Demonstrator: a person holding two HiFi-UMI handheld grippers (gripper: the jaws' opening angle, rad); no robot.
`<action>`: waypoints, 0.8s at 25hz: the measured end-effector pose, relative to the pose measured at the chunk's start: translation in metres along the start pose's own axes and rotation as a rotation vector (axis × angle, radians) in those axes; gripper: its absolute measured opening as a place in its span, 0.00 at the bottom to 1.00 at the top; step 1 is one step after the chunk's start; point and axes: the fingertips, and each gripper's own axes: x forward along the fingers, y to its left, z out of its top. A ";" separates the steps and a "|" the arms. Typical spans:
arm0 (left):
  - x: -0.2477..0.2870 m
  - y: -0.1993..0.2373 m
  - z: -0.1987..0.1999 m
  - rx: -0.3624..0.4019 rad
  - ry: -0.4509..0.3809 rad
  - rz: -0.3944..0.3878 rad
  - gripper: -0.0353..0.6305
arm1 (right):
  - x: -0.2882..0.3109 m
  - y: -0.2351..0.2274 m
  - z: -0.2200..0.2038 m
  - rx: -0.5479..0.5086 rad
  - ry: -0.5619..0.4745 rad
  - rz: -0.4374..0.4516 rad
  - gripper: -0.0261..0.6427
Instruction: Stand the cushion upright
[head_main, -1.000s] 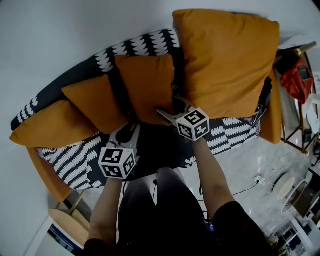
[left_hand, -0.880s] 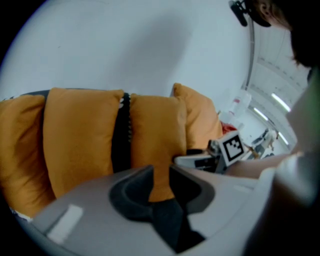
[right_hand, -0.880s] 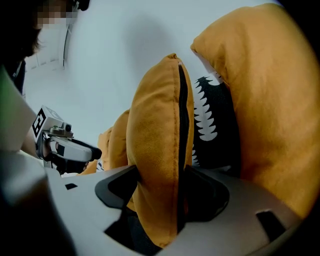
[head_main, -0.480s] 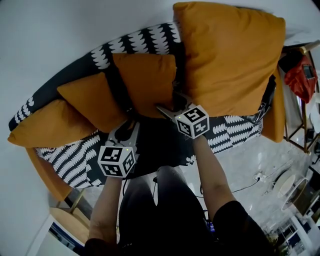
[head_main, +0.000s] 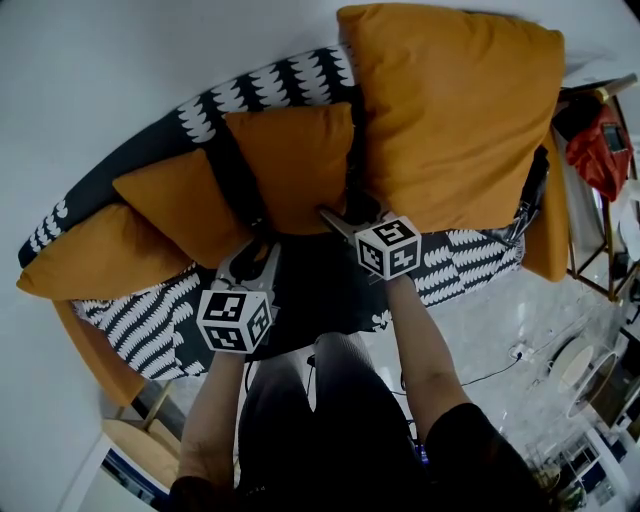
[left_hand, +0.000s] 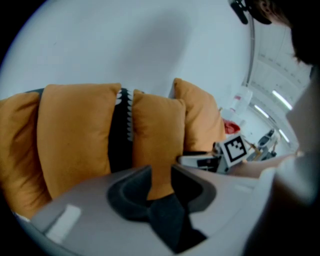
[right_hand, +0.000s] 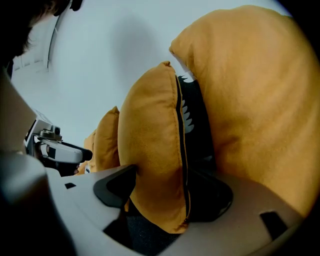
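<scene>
1. Cushion (head_main: 290, 165) stands upright on the sofa (head_main: 150, 320). It leans on the sofa's back, between a small cushion (head_main: 185, 200) and the big cushion (head_main: 450, 110).
2. Your right gripper (right_hand: 160, 187) pinches the cushion's bottom corner. Its jaws have just opened a little.
3. Your left gripper (left_hand: 161, 175) holds nothing. Its jaws have just opened wide, near the cushion's bottom edge.

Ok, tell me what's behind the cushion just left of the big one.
The sofa's black, leaf-printed backrest shows above and beside the cushion. The stretch directly behind it is covered.
</scene>
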 end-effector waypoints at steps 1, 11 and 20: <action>0.000 0.000 0.000 0.001 -0.001 0.001 0.24 | -0.002 0.000 0.000 0.008 -0.005 -0.002 0.50; -0.016 -0.003 0.014 0.011 -0.040 0.013 0.24 | -0.030 0.006 0.009 0.036 -0.044 -0.042 0.48; -0.042 -0.007 0.025 -0.008 -0.084 0.026 0.24 | -0.065 0.022 0.019 0.063 -0.070 -0.090 0.36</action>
